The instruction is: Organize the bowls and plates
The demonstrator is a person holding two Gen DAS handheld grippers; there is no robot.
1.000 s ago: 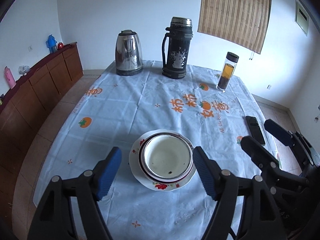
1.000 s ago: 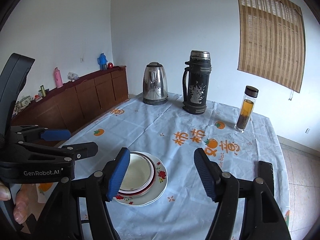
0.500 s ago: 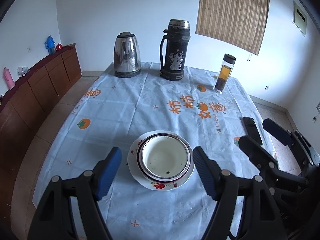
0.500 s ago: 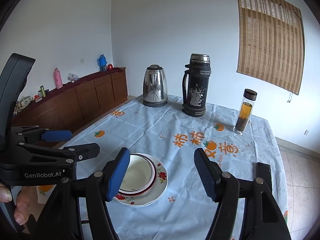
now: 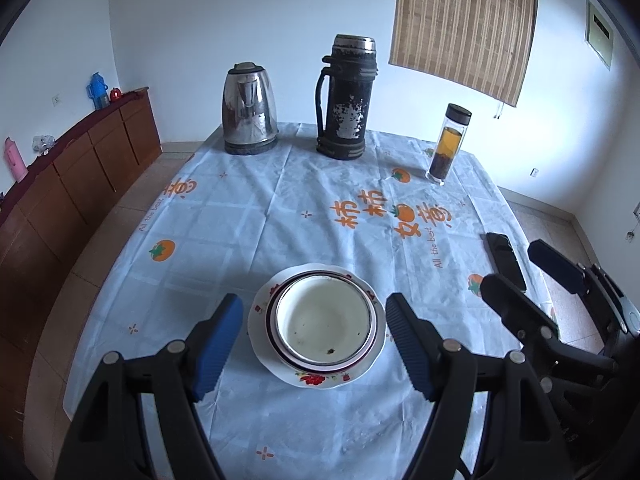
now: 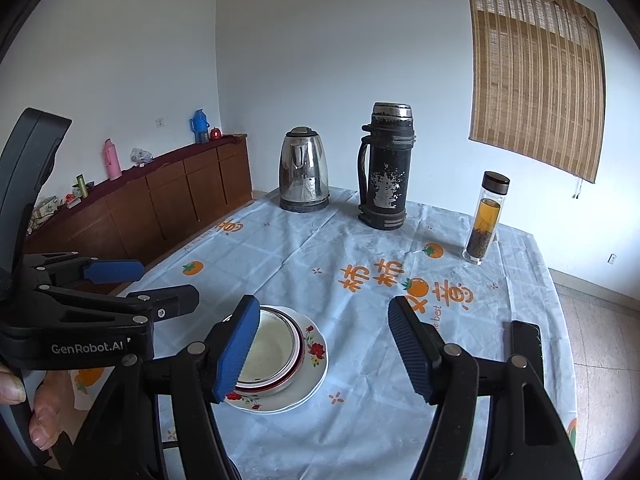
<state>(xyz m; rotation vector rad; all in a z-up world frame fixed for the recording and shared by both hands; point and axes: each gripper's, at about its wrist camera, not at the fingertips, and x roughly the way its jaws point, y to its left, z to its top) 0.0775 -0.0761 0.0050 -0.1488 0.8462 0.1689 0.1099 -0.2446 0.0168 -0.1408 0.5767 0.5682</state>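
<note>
Stack: white bowl (image 5: 325, 320) nested in a red-rimmed dish, on a floral plate (image 5: 316, 380), near the front of the counter (image 5: 248, 216).
Left gripper (image 5: 314, 340): fingers wide apart, holding nothing, flanking the stack from above.
Right gripper (image 6: 324, 348): fingers wide apart, empty, stack beside its left finger.
Risk: gripping one rim may tilt the nested pieces; the tablecloth could let the plate slide.
Hedge: number of nested dishes is unclear.
Bystanders: phone (image 5: 505, 256) near the right edge; kettle (image 5: 250, 114) and flask (image 5: 347, 96) well apart.

Soft, even daylight, sharp focus (fisheye bending, dark vignetted corners).
</note>
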